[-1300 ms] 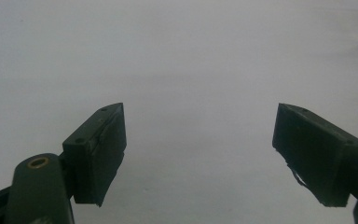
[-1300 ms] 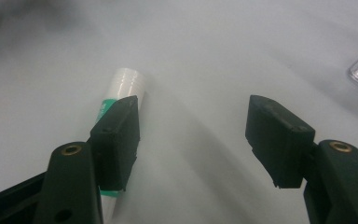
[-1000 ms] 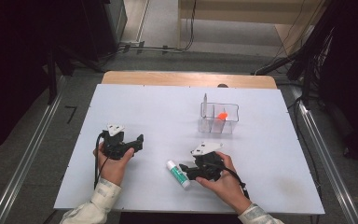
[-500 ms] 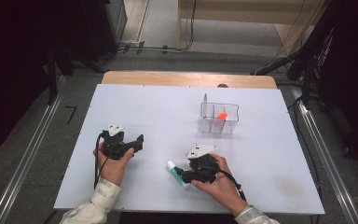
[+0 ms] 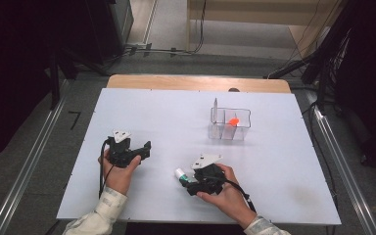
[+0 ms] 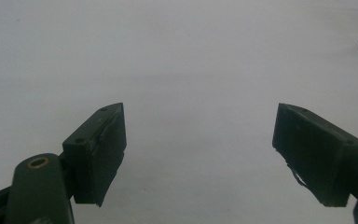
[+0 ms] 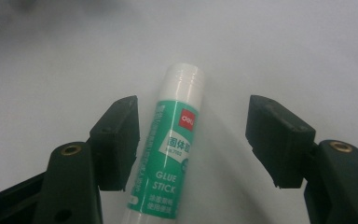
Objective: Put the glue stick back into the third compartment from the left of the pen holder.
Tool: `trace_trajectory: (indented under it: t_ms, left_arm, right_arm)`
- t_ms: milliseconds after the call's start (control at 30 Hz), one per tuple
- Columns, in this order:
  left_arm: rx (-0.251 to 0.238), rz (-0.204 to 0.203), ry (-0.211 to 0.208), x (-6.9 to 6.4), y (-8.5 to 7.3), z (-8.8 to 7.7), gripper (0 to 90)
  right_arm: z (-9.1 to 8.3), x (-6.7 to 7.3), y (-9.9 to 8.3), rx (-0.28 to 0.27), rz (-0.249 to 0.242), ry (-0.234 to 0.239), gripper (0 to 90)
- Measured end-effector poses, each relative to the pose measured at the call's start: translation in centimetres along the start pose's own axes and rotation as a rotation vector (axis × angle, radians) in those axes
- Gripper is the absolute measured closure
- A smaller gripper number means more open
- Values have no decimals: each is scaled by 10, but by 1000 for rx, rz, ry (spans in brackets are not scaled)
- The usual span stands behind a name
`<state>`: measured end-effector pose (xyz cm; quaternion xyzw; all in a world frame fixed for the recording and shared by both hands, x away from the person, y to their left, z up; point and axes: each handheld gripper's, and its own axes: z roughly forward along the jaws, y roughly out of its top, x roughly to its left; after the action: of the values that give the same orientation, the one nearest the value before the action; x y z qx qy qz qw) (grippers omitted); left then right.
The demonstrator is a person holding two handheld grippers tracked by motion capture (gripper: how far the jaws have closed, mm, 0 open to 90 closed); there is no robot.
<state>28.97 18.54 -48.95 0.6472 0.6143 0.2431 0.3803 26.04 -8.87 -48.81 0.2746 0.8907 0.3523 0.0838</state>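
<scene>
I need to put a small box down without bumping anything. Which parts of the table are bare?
Bare: the far left stretch of the table, beyond the left gripper, and the right side, past the clear organizer. Crowded: the near middle, where the right gripper straddles the glue stick.

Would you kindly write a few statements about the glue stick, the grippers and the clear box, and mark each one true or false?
1. The glue stick lies between the open jaws of the right gripper. True.
2. The right gripper has lifted the glue stick off the table. False: it lies on the table.
3. The left gripper is open with nothing between its jaws. True.
4. The clear box holds something blue. False: the small thing in it is orange.
5. The glue stick's label is green. True.
</scene>
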Motion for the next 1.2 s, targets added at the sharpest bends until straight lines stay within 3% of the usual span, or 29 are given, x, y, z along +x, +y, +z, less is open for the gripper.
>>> trace_trajectory:
  t_ms: [533,1200]
  left_arm:
    - [0,0,1,0,0,0,178]
    - [1,0,-1,1,0,0,178]
  right_arm:
    - [12,8,1,29,-15,10,339]
    - [27,16,9,60,-17,-22,357]
